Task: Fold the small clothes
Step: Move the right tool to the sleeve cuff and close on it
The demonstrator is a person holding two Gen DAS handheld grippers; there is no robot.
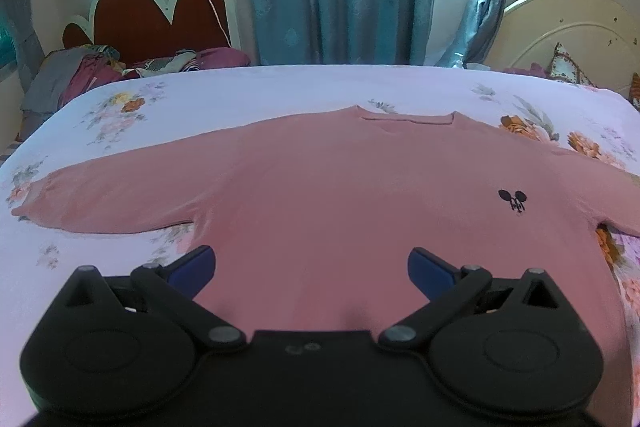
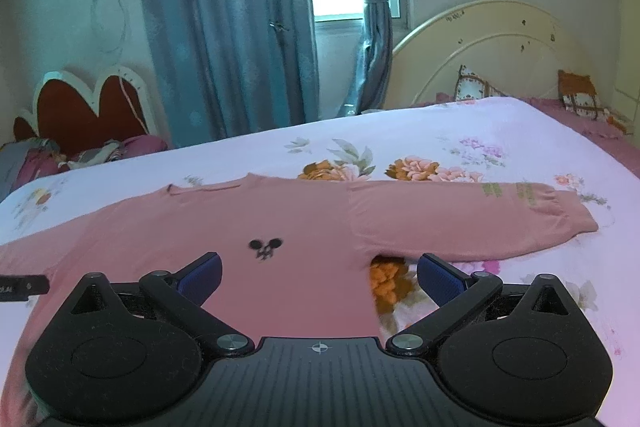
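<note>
A pink sweater [image 1: 320, 195] lies flat on the floral bedsheet [image 1: 280, 95], sleeves stretched left and right, neckline at the far side. The left gripper [image 1: 311, 269] and right gripper [image 2: 319, 277] hover over its near hem, both spread wide, holding nothing.

Left claw [image 1: 311, 273], right claw [image 2: 319, 279] apparently agape.
</note>
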